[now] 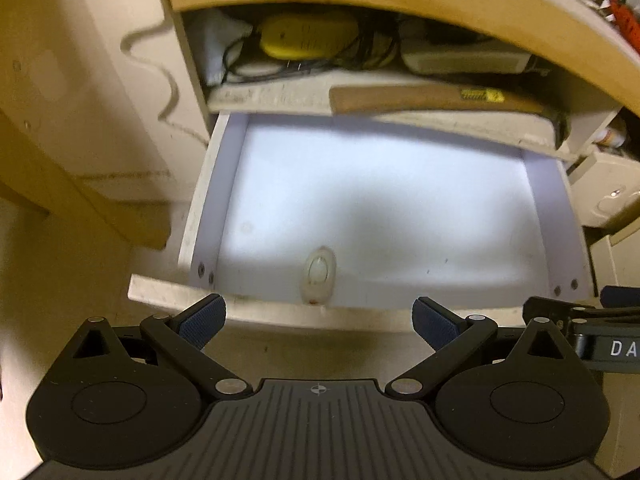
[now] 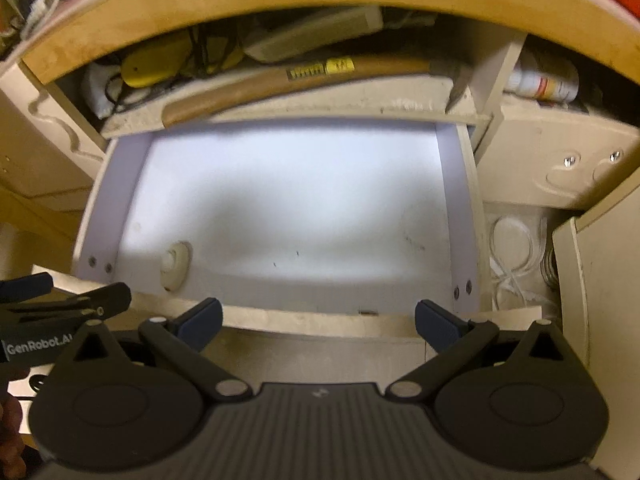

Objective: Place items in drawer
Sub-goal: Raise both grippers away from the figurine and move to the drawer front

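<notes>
The pulled-out white drawer with pale lilac inner walls (image 1: 224, 184) stands open under the cream shelf (image 1: 280, 100); inside it only a small oval cream-white object (image 1: 318, 276) lies, near the front wall. Above the drawer, on the shelf, rest a wooden-handled hammer (image 2: 280, 80) and a yellow plastic device (image 1: 308, 34). The left gripper (image 1: 318, 322) and the right gripper (image 2: 318, 322) hover before the drawer front, fingers spread wide and holding nothing. I judge the next item must first be fetched; to place it well, lower it into the free middle of the drawer, away from the oval object.

Drawer (image 1: 552, 208) open, floor bare except small oval object (image 1: 318, 276); shelf (image 1: 440, 120) overhangs rear.
</notes>
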A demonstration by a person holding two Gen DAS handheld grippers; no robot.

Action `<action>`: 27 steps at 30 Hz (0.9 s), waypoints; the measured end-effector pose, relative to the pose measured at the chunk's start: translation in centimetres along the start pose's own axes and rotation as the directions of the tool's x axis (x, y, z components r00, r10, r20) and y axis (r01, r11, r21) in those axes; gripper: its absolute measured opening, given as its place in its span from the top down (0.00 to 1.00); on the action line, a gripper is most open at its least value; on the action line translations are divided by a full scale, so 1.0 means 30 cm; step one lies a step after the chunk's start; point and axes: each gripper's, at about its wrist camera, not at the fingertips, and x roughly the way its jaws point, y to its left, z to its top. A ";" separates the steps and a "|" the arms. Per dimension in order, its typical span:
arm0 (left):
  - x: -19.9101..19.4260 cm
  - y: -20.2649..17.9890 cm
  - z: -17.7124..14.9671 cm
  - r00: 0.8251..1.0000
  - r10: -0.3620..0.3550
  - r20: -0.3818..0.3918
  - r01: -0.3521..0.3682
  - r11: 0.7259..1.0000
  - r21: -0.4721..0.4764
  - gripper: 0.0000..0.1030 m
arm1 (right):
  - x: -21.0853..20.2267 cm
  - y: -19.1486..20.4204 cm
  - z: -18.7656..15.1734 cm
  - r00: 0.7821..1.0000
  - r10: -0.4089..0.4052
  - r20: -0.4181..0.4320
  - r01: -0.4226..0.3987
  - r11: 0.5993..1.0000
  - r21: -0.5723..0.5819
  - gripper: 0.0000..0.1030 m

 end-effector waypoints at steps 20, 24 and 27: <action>0.127 0.010 -0.063 0.981 -0.012 -0.193 0.015 1.000 0.012 0.00 | 0.147 -0.009 -0.059 0.983 -0.013 -0.182 0.014 1.000 0.008 0.00; 0.148 0.012 -0.063 0.978 -0.018 -0.209 0.019 1.000 0.002 0.00 | 0.170 -0.011 -0.057 0.980 -0.013 -0.199 0.016 1.000 0.016 0.00; 0.168 0.010 -0.058 0.975 -0.021 -0.221 0.021 1.000 -0.001 0.00 | 0.183 -0.010 -0.052 0.979 -0.015 -0.205 0.018 1.000 0.014 0.00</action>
